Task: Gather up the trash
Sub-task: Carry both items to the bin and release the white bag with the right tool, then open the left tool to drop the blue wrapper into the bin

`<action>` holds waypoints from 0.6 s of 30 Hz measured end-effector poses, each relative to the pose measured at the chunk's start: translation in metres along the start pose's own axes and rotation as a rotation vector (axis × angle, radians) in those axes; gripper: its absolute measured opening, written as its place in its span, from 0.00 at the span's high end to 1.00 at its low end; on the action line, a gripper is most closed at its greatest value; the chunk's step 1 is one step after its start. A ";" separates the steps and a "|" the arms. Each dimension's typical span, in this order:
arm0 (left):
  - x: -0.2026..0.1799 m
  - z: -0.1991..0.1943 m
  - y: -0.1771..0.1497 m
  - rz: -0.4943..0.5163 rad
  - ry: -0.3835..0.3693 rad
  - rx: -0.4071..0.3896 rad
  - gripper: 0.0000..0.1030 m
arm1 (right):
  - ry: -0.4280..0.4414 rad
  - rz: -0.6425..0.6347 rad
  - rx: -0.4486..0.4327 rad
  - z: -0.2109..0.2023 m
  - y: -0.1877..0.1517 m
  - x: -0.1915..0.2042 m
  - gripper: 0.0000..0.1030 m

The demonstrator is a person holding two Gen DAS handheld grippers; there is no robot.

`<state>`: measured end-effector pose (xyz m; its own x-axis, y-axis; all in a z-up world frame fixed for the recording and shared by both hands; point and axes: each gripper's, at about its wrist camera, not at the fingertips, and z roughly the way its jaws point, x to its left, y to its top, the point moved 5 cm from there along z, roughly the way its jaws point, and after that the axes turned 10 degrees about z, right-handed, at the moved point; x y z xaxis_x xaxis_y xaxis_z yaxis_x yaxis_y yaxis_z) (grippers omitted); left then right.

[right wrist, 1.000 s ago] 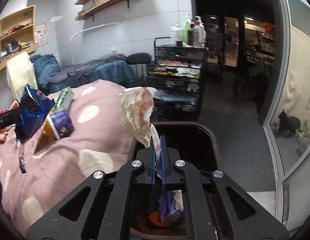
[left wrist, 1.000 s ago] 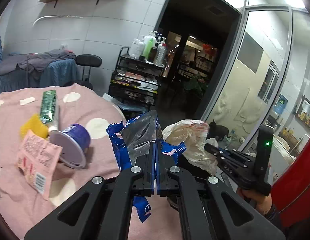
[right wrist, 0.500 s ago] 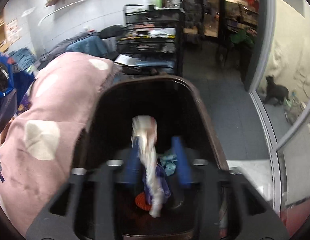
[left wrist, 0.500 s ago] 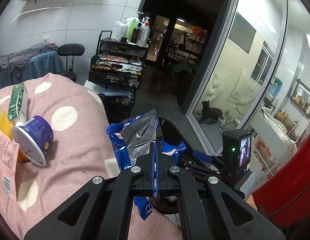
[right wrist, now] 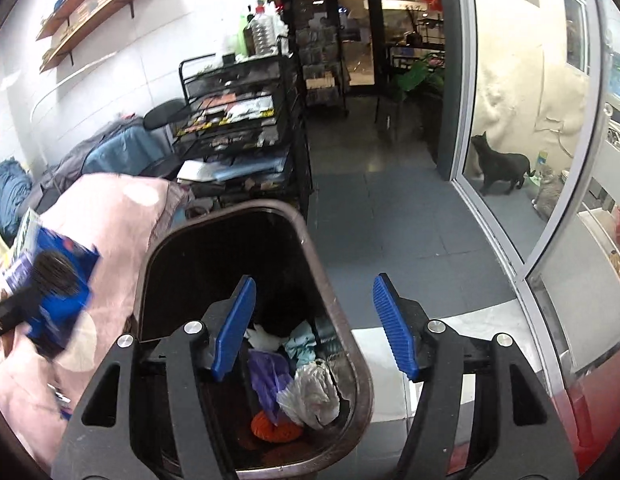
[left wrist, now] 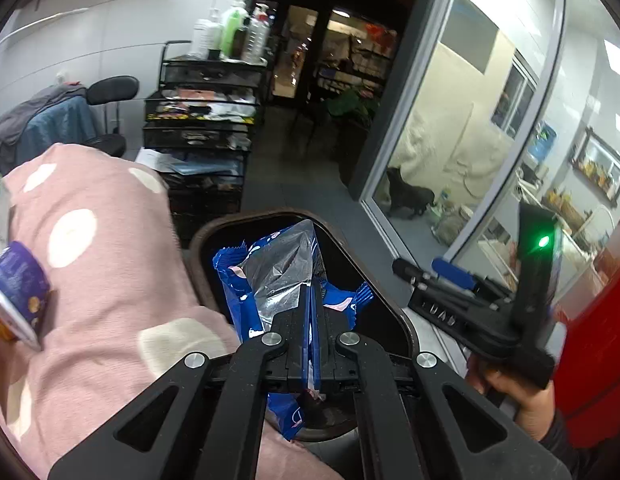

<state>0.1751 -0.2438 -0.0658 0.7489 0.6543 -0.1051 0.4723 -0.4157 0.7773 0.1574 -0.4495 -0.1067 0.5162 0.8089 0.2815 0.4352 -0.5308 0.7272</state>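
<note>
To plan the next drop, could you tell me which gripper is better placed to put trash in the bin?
Left. The left gripper is clamped on the blue wrapper above the bin; the right gripper has just opened, empty.

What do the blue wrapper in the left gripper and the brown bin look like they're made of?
Blue snack wrapper: thin plastic film with a shiny silver foil lining, judging by its crinkles and mirror-like inside. Brown trash bin: looks like smooth, slightly glossy moulded plastic with a rolled rim, though the look alone leaves that open.
</note>
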 end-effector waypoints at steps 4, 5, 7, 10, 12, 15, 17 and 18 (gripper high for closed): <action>-0.012 0.016 -0.001 0.034 -0.014 0.042 0.98 | 0.006 0.006 -0.018 -0.007 0.009 -0.003 0.39; -0.015 0.020 -0.002 0.039 -0.020 0.054 0.98 | 0.008 0.007 -0.020 -0.008 0.010 -0.003 0.39; -0.019 0.027 -0.004 0.053 -0.024 0.077 0.98 | 0.007 0.008 -0.022 -0.010 0.013 -0.004 0.39; -0.024 0.035 -0.007 0.077 -0.023 0.105 0.98 | 0.006 0.013 -0.020 -0.010 0.015 -0.006 0.39; -0.026 0.040 -0.009 0.090 -0.020 0.121 0.98 | 0.008 0.017 -0.020 -0.010 0.016 -0.006 0.39; -0.028 0.048 -0.011 0.110 -0.019 0.142 0.98 | 0.010 0.017 -0.025 -0.014 0.017 -0.006 0.39; -0.029 0.052 -0.013 0.118 -0.018 0.157 0.98 | 0.014 0.021 -0.026 -0.015 0.018 -0.006 0.38; -0.029 0.054 -0.014 0.120 -0.019 0.165 0.97 | 0.016 0.024 -0.026 -0.016 0.019 -0.007 0.36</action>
<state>0.1716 -0.2913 -0.1072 0.8125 0.5822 -0.0308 0.4475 -0.5888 0.6731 0.1502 -0.4611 -0.0853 0.5138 0.8003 0.3090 0.4032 -0.5432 0.7364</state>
